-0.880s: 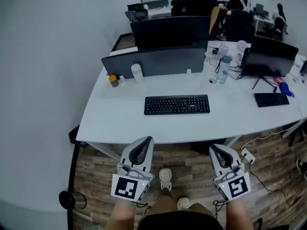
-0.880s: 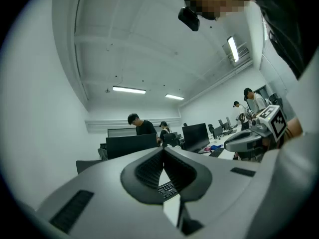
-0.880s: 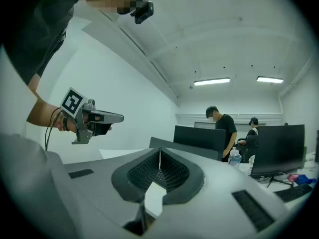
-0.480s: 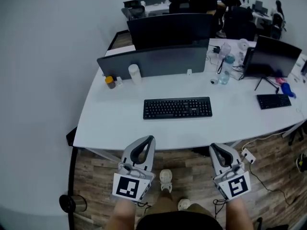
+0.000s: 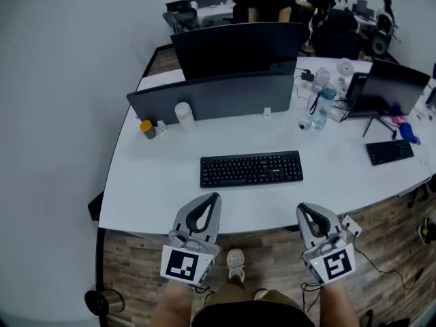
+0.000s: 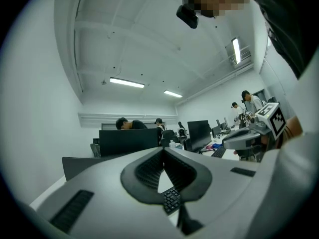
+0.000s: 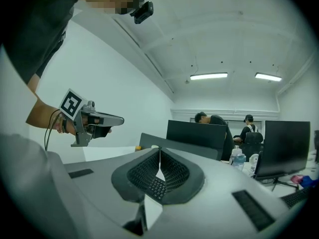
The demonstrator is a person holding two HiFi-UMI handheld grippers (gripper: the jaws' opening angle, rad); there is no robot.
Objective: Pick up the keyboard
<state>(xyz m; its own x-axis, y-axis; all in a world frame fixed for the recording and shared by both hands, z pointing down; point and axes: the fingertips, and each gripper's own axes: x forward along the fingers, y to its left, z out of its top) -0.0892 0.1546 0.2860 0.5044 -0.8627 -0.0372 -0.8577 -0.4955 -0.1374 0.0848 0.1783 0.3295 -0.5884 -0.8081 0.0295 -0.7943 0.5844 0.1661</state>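
desk [image 5: 153, 182]: white, curved, the largest item before you; it carries the task's thing near the middle of its front half. keyboard [image 5: 251, 168]: black, lying flat on the desk, untouched, its long axis running left to right across your line of reach and roughly along the desk's front edge; a second, smaller keyboard [image 5: 389, 152] sits well apart at the far right and looks to be no part of this job. left gripper [image 5: 210, 199]: held level near the desk's front edge, jaws pressed together with nothing between them; it points at the keyboard's left end, which lies straight ahead and close. right gripper [image 5: 304, 210]: level likewise, jaws pressed together and empty; it lines up with the keyboard's right end, a little further back than your left. the deciding relation: the keyboard lies forward of both tools and spans the gap between them, one end to each, so you would likely need to spread both pairs of jaws before closing in on its two ends, with the left the nearer by a small margin.
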